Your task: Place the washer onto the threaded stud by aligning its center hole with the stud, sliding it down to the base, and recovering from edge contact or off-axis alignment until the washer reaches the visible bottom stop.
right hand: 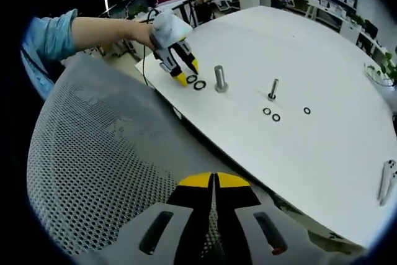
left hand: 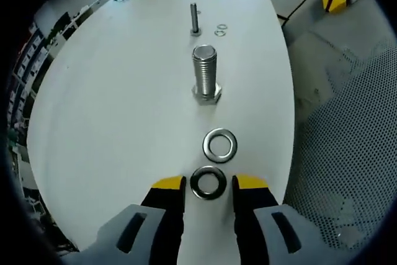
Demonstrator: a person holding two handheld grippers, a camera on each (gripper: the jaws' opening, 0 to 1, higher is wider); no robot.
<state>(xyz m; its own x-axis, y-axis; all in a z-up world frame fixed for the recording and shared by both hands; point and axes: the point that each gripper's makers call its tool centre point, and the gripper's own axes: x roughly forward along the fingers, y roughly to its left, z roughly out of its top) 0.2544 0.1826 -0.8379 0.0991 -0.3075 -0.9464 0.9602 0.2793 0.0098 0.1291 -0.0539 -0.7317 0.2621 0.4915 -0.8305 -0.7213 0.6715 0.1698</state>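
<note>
Left claw (left hand: 208, 182) spread wide, jaws either side of a dark washer (left hand: 208, 182) flat on the white table (left hand: 111, 110), not clamped. Just ahead, a shiny washer (left hand: 219, 144); beyond that, the big threaded stud (left hand: 205, 72), upright. Right claw (right hand: 214, 181) pressed shut, holding nothing, over a mesh chair back (right hand: 93, 166).

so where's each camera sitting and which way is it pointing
left gripper view: rides the left gripper, low over the white table, looking past a dark washer between its open jaws to the large stud.
right gripper view: rides the right gripper, back over a mesh chair, jaws together; a person's sleeve shows.
shared: table, both studs, washers, left gripper.
</note>
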